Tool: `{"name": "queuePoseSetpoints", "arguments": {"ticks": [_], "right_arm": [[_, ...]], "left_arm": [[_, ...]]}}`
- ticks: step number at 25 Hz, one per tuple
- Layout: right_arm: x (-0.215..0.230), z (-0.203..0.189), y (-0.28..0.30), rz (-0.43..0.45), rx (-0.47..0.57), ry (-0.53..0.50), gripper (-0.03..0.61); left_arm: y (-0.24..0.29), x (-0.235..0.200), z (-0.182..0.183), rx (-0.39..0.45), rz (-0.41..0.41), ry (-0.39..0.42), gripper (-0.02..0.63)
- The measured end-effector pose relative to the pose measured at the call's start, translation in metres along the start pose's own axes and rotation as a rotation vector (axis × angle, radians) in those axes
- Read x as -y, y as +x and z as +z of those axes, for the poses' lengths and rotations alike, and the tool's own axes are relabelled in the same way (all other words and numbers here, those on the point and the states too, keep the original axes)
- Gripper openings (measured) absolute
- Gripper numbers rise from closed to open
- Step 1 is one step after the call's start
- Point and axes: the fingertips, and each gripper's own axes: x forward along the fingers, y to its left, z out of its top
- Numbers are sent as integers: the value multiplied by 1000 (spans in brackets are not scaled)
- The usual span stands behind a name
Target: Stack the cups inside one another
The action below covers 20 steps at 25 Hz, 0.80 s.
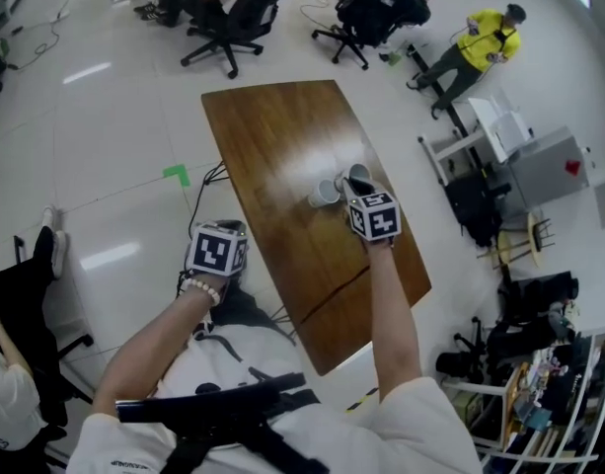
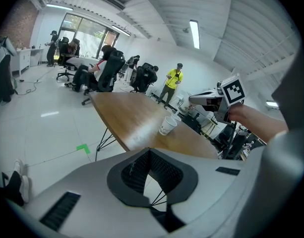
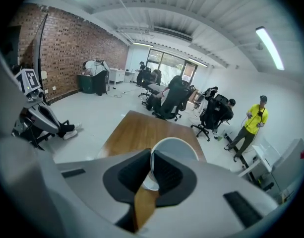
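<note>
Two white paper cups are at the middle of the wooden table [image 1: 282, 126]. One cup [image 1: 324, 195] [image 2: 167, 125] rests on the wood. My right gripper [image 1: 358, 194] [image 3: 152, 167] is shut on the rim of the other cup [image 1: 358, 176] [image 3: 174, 150], one pad inside the wall and one outside, its mouth tilted toward the camera. This held cup sits close beside the first one. My left gripper [image 1: 229, 229] [image 2: 149, 155] hangs off the table's left edge, over the floor, its pads together with nothing between them.
The table's near end [image 1: 332, 354] is by my body. Black office chairs [image 1: 223, 18] stand beyond the far end. A person in a yellow top [image 1: 485, 38] is at the far right, by a white desk [image 1: 480, 131]. A green floor mark [image 1: 177, 174] lies to the left.
</note>
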Motion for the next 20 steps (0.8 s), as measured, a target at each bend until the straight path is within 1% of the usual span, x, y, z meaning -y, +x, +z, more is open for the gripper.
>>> {"name": "queuePoseSetpoints", "arguments": {"ticks": [6, 11, 17, 20], "right_arm": [[-4, -13, 28, 49, -41, -1, 24], [-6, -28, 49, 83, -75, 6, 25], [-6, -45, 72, 120, -111, 14, 25], [-8, -49, 77, 130, -123, 3, 25]], "left_arm": [[20, -2, 21, 4, 13, -5, -2], [37, -1, 33, -14, 13, -6, -2], [55, -2, 38, -38, 10, -15, -2], [60, -2, 38, -44, 10, -18, -2]]}}
